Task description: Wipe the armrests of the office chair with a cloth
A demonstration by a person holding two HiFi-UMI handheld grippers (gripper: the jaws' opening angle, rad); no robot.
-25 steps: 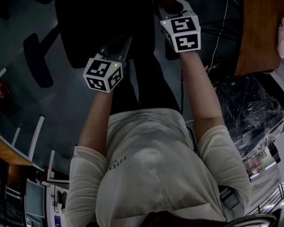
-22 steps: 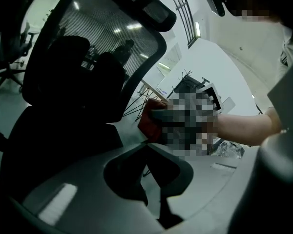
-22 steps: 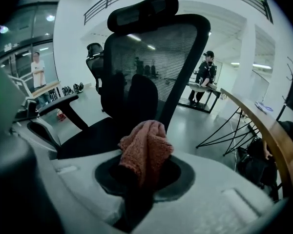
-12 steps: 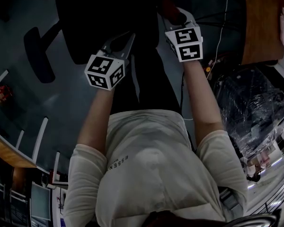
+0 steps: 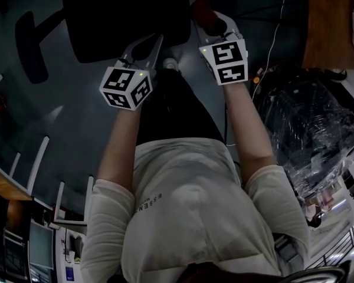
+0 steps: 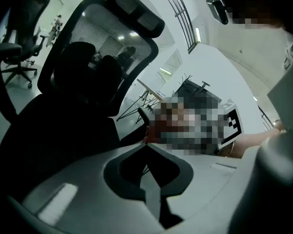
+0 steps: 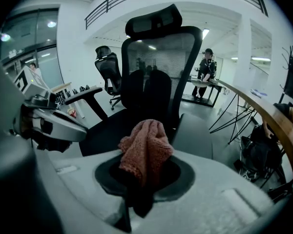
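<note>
Upper left of the head view, one armrest [image 5: 30,46] of the office chair [image 5: 127,19] juts out, untouched. Moving right, your left gripper [image 5: 147,49] hangs by the near edge of the seat. Its own view shows the jaws pressed together with nothing between them, and the chair fills the left of that frame. Next across, top centre, your right gripper [image 5: 211,23] has its jaws clamped on the pink cloth [image 7: 145,150], which bunches up above them. In that view the chair stands just beyond the cloth. Far right, there's a wooden desk [image 5: 327,25] and, below it, a plastic-wrapped bundle [image 5: 310,128].
</note>
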